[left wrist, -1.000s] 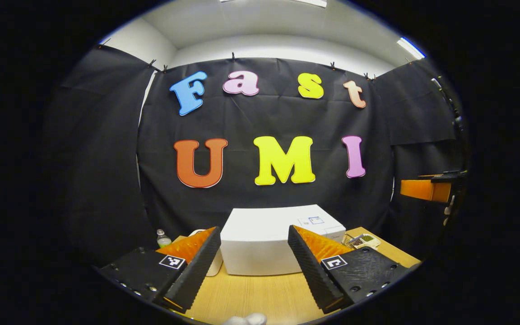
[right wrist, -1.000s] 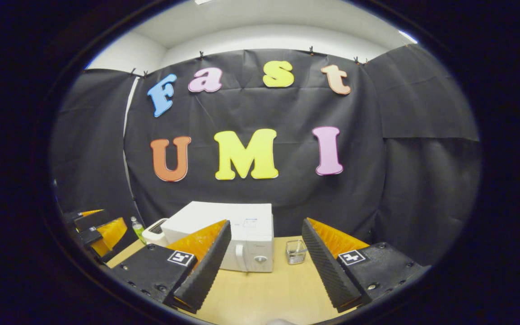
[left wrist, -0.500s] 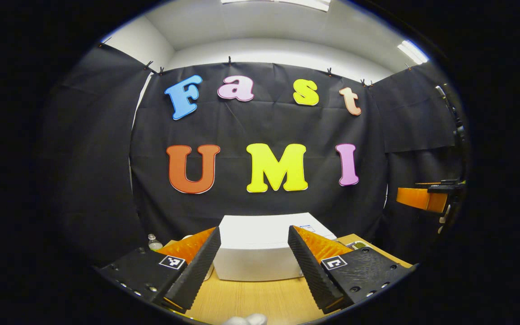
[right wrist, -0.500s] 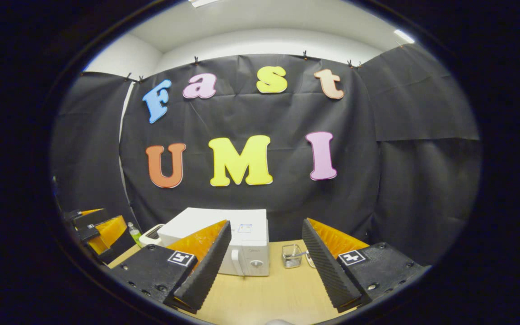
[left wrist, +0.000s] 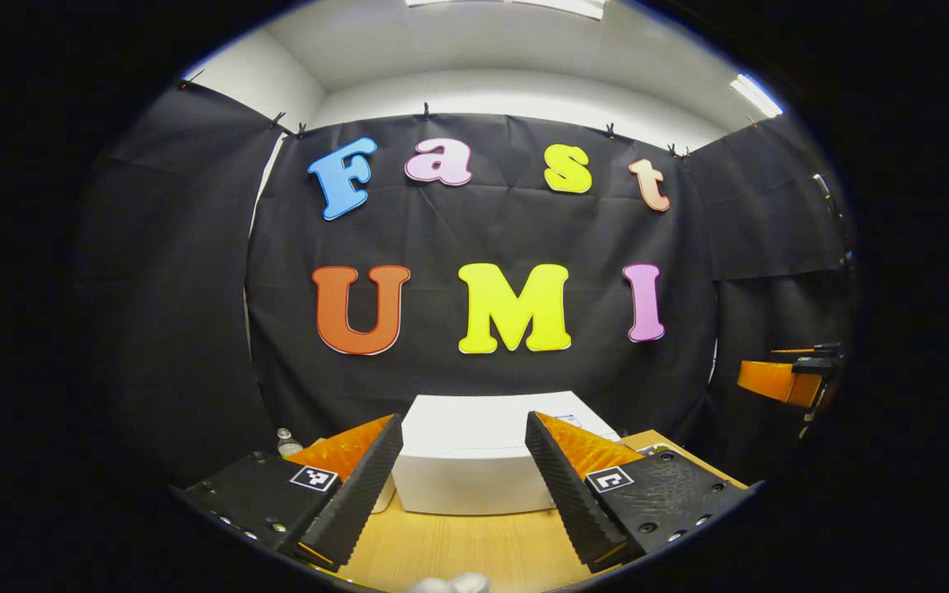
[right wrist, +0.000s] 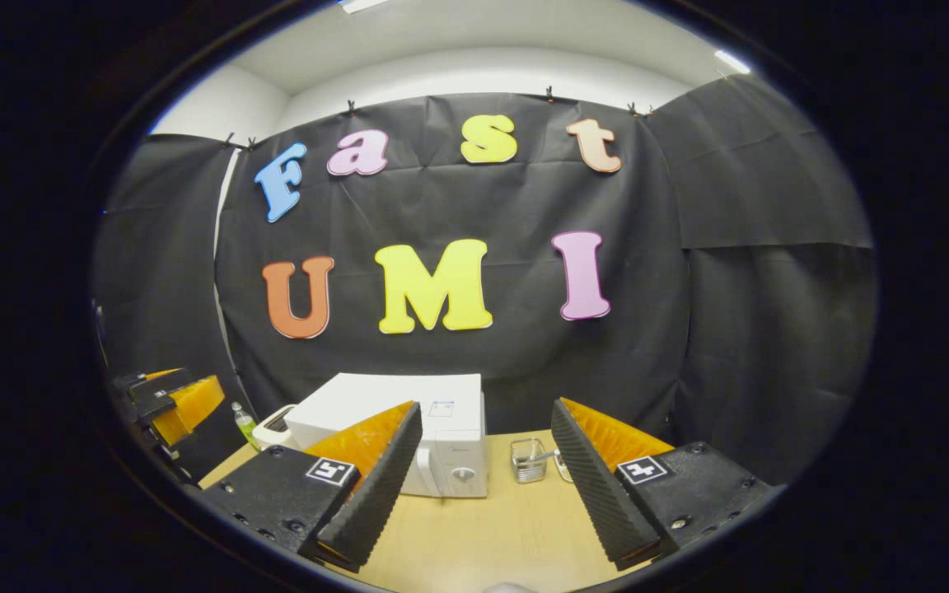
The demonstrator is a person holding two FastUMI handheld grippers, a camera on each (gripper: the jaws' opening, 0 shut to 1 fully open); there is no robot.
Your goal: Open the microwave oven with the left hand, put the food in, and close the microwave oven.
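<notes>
1. Left gripper view faces the white microwave oven standing at the back of the wooden table, against the black cloth wall. The left gripper hangs in front of it with jaws spread wide and nothing between them.
2. Right gripper view shows the same oven from its right side, door shut, with a pale vertical handle beside a control panel and a round knob. The right gripper also stands released and empty, well short of the table's things.
3. A small clear glass container sits on the table just right of the oven; I take it for the food dish, though its contents are too small to tell.
4. A small bottle and a white appliance stand left of the oven, clear of the door's side.
5. Judging by its build, the oven is heavy and rigid and should stay put when pulled; the handle is the place to grip, squarely across its bar, pulling along the door's arc.
6. The glass container will likely be stiff, smooth, slippery and breakable; hold it across opposite walls, firmly but gently, and keep it level.
7. No step of the task is done yet: the door is closed and the dish untouched.
</notes>
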